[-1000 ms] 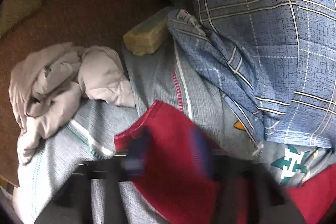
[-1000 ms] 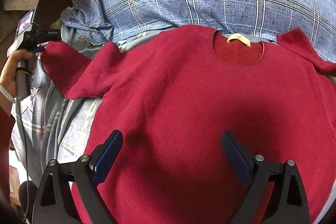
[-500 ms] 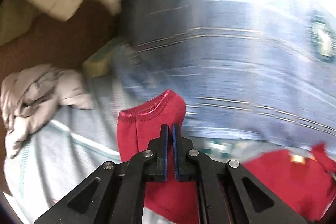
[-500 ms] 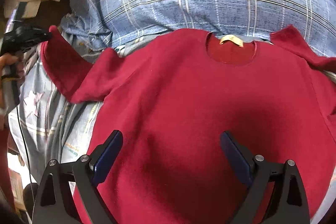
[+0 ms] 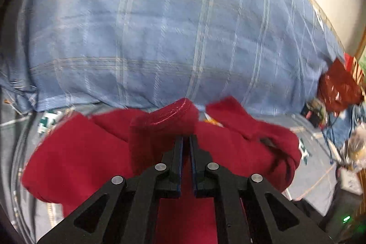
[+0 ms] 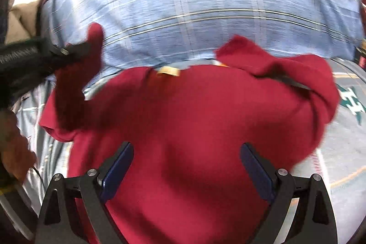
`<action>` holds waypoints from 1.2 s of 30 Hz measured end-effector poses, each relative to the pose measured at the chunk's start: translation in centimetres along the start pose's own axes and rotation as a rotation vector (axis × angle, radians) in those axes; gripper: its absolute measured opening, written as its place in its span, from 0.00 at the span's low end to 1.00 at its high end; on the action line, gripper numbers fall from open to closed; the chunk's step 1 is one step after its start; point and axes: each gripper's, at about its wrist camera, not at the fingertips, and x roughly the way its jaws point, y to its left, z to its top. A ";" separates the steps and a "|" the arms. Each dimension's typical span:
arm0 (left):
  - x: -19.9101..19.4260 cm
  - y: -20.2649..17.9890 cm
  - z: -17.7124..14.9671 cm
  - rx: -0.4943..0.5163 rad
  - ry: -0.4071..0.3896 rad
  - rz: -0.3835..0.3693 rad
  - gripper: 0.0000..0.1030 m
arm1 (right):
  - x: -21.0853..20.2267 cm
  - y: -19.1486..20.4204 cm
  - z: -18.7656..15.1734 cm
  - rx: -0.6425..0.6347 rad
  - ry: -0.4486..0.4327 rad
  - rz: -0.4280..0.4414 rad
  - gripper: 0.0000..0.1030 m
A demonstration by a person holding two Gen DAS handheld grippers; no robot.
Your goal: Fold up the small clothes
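Right wrist view, and blurred with it: red sweater (image 6: 194, 129) lying on the grey sheet (image 6: 343, 164), collar and neck label (image 6: 169, 71) up at 12 o'clock, hem off the bottom of frame at 6. Backed by the checked quilt (image 6: 205, 4) along the far side.

Over at 9 o'clock, left gripper (image 6: 84, 49) clamped tight on the left sleeve (image 6: 75, 88), cuff hoisted clear of the sheet and tipped in towards the chest. Hand (image 6: 13, 148) just showing below it at 8. Confirmed from the left wrist view: jaws pressed together, red cuff bunched right at the tips, sweater body spreading beneath.

Right gripper (image 6: 186, 148) spread wide above the lower chest of the sweater, pads apart on either side, nothing pinched between them.

At 2 o'clock, right sleeve (image 6: 286, 68) apparently turned in over the shoulder already, though too smeared to call a clean fold.

Progress, as a judgement: early going. One sleeve mid-fold and not yet laid down, the other possibly in but rumpled. Left to do: sleeve set flat across the chest, creases smoothed, then hem brought up towards the collar for the body fold. No finished, stacked garment anywhere in either view.
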 end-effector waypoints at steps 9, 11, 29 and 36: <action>-7.6 8.9 -1.3 0.045 -0.119 0.177 0.67 | -0.3 -3.1 0.4 0.069 -0.012 0.024 0.92; -7.7 12.2 -2.4 0.026 -0.101 0.279 0.67 | 0.1 -2.8 0.7 0.055 -0.018 0.026 0.92; -3.5 18.1 -5.2 -0.218 -0.070 0.383 0.66 | 2.7 -1.8 5.6 -0.159 -0.101 -0.208 0.06; -0.9 15.5 -5.6 -0.092 -0.005 0.359 0.67 | 3.2 -5.1 4.9 -0.040 -0.061 -0.237 0.32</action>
